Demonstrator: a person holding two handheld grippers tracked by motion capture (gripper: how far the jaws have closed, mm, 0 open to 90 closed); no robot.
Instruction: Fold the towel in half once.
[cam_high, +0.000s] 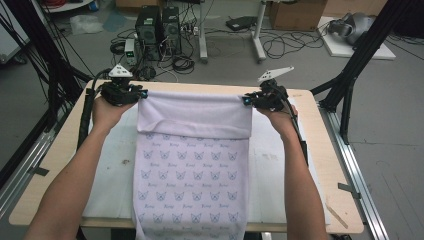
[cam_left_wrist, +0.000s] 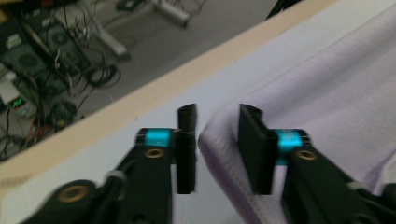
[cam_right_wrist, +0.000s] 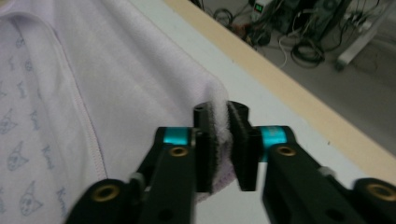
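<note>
Left gripper (cam_left_wrist: 217, 149) fingers parted around towel (cam_high: 192, 165) corner, right gripper (cam_right_wrist: 223, 147) pinching other corner

Lilac printed towel (cam_high: 192, 170) flat on table, far end folded back

Pale lilac fleece blanket with small printed cat faces (cam_high: 192, 170): near end cut off by high view's bottom edge. Printed lettering under each face too small to read.

Left gripper (cam_left_wrist: 217, 140) jaws apart, folded corner of lilac cloth (cam_left_wrist: 322, 88) between them, touching the right jaw; white table surface (cam_left_wrist: 140, 116) beneath.
</note>
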